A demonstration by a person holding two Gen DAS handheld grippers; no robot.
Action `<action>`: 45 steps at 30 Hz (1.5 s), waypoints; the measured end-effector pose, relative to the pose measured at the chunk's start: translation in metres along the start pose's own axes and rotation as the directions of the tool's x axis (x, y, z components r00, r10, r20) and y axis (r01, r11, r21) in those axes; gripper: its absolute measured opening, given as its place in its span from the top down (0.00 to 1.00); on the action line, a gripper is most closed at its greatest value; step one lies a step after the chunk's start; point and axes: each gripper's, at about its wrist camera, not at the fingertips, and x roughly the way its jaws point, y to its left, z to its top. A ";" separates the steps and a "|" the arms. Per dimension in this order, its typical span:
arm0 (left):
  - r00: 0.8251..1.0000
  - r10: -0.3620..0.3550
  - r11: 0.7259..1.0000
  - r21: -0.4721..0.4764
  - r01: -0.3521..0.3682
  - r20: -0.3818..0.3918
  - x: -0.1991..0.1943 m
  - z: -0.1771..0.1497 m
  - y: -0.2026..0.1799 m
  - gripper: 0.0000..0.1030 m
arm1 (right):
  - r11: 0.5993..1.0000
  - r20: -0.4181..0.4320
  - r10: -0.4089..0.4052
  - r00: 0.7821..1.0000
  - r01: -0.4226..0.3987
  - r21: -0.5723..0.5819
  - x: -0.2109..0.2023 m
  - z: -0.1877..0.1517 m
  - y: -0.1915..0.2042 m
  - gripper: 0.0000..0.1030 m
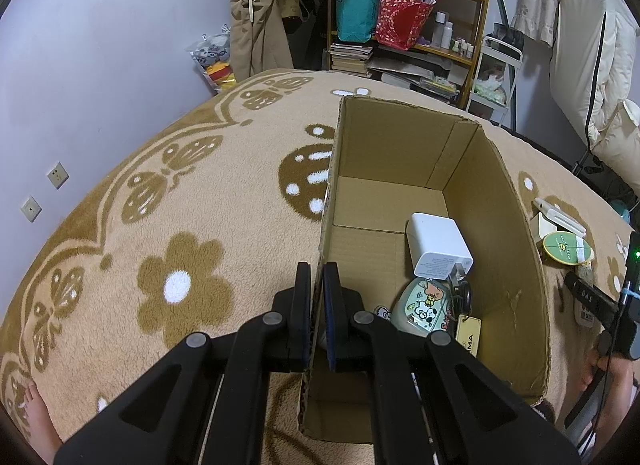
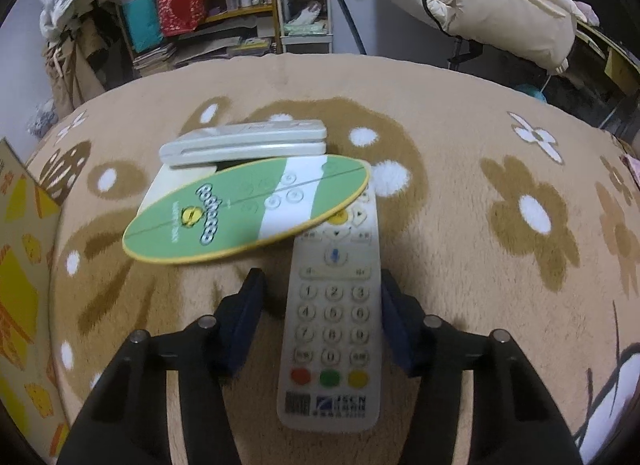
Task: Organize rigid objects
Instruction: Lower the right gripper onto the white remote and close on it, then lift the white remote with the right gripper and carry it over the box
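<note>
Left gripper: The left gripper (image 1: 317, 293) was clamped on the near side wall of the cardboard box (image 1: 496, 201), one finger outside and one inside, apparently steadying it on the flower-patterned blanket (image 1: 168, 193).

Box contents: A white charger (image 1: 438, 245), a cartoon-printed case (image 1: 422, 309), dark keys and a yellow key tag (image 1: 469, 335) lay on the box floor, so part of the sorting looked finished.

Waiting beside the box: Just to the right of the box, a round green-and-white tin (image 2: 248, 209) lay over the far end of a white remote control (image 2: 334, 317), with a pale slim device (image 2: 244, 141) behind the tin and a cream flat item partly hidden under it.

Right gripper: The right gripper (image 2: 322, 319) straddled the remote's number pad with its jaws partly open; the right pad stood at the remote's edge and the left pad was clear of it, so no firm grip was visible.

Progress: By appearance about half done, with four pieces outside the box.

Next step: Probably a squeeze on the remote, which would need to slide out from under the tin without flipping it.
</note>
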 end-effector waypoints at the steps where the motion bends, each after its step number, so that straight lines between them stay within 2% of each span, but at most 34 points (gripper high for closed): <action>1: 1.000 0.001 1.000 0.001 -0.001 -0.001 0.000 0.000 0.000 0.95 | 1.000 -0.001 -0.016 1.000 0.016 -0.007 0.002 0.003 0.001 0.46; 4: 1.000 0.003 1.000 0.005 -0.003 -0.002 0.000 -0.001 -0.001 0.95 | 0.999 0.002 -0.039 0.999 0.039 -0.033 0.004 0.003 0.006 0.47; 7: 1.000 0.003 1.000 0.006 -0.003 -0.002 0.000 -0.001 -0.002 0.95 | 0.996 0.011 -0.065 0.998 0.066 -0.055 0.004 0.003 0.009 0.57; 18: 1.000 0.005 1.000 0.008 -0.005 -0.002 0.000 -0.001 -0.001 0.95 | 0.997 0.010 -0.073 0.997 0.073 -0.037 -0.004 0.003 0.006 0.57; 21: 1.000 0.006 1.000 0.009 -0.006 -0.001 0.000 -0.001 -0.002 0.95 | 0.996 0.014 -0.088 0.996 0.088 0.002 -0.008 0.005 -0.006 0.57; 28: 1.000 0.005 1.000 0.008 -0.005 -0.002 0.000 0.000 -0.002 0.95 | 0.996 0.063 -0.069 0.996 0.065 0.067 -0.025 0.013 -0.024 0.57; 31: 1.000 0.005 1.000 0.009 -0.005 -0.002 0.000 0.000 -0.002 0.95 | 0.997 0.119 -0.044 0.992 0.036 0.070 -0.043 0.020 -0.025 0.57; 34: 1.000 0.006 1.000 0.009 -0.006 -0.001 0.000 -0.001 -0.002 0.95 | 0.998 0.136 -0.033 0.990 0.024 0.061 -0.050 0.024 -0.021 0.57; 45: 1.000 0.005 1.000 0.009 -0.005 -0.002 0.000 0.000 -0.002 0.95 | 0.992 0.236 0.123 0.964 -0.117 -0.042 -0.096 0.035 0.020 0.57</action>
